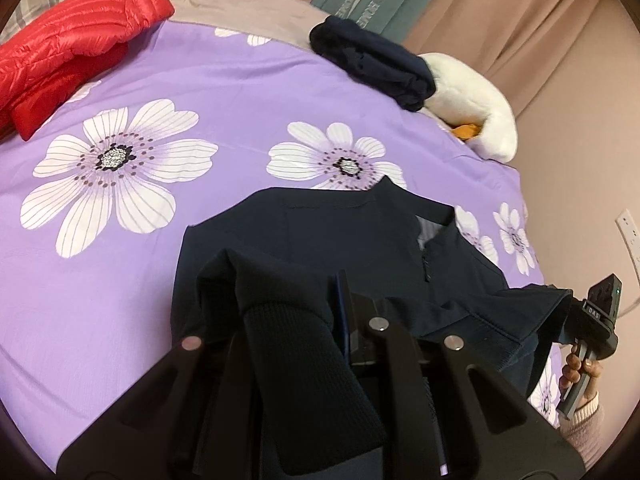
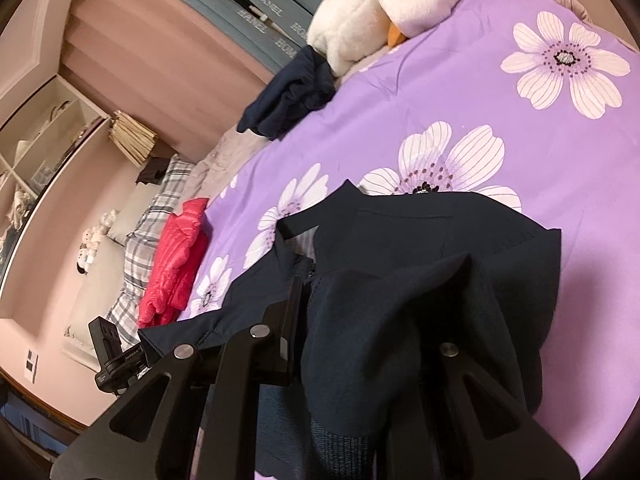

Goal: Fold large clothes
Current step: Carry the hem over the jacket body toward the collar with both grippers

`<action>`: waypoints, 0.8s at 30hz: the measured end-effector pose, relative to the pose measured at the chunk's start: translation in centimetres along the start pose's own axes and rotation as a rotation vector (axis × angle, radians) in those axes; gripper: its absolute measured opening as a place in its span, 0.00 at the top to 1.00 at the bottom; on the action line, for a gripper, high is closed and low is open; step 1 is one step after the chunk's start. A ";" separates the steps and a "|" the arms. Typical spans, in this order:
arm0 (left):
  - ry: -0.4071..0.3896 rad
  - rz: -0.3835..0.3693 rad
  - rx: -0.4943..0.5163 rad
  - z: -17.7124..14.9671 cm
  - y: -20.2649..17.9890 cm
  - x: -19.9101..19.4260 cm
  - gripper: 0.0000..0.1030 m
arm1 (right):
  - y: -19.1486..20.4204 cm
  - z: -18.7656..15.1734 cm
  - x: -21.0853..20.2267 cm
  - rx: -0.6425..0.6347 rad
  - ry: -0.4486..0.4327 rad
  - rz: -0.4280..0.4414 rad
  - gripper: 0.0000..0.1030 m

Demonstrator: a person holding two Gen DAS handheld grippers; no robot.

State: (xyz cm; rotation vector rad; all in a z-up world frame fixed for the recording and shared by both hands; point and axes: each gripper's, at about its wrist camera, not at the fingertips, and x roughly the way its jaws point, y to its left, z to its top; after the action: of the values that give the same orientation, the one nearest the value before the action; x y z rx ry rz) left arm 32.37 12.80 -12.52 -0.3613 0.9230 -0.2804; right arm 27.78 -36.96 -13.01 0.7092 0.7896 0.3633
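Both grippers are gripping the same dark navy jacket (image 1: 320, 240), which is lying partly spread on the purple flowered bed cover (image 1: 200, 80) just ahead of them. The left gripper (image 1: 344, 320) is pinched narrow on a fold of its fabric, with a ribbed cuff draped over its fingers, and the right gripper (image 2: 304, 292) is likewise clamped nearly closed on cloth near the zip, its jaws mostly buried. Holding the lower edge at two spots, apart from each other, is probably keeping the hem taut and level so it can be carried over the collar end, which is resting beyond the grippers, in one even fold. Farther ahead of the left gripper one red puffer jacket (image 1: 68, 44) is sitting folded, one crumpled navy garment (image 1: 372, 60) is waiting, and one white plush toy (image 1: 476, 96) is lying beside it. So three garments are showing, two grippers, and one visible hand (image 1: 580, 368).
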 end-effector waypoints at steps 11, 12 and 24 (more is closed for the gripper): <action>0.060 0.071 -0.039 5.2 0.3 6.5 0.86 | -1.0 3.9 4.8 0.019 0.016 -0.077 0.85; 0.067 0.081 -0.038 5.6 0.4 7.0 0.86 | -1.1 4.3 5.3 0.019 0.020 -0.087 0.85; 0.116 0.184 0.000 8.2 -0.2 12.6 0.84 | -3.4 6.8 9.7 0.073 0.059 -0.159 0.85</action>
State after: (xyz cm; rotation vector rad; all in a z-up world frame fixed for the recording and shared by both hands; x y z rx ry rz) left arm 46.30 9.29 -17.01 -0.2599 1.0629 -0.1339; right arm 39.47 -37.07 -17.03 0.7011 0.9125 0.2135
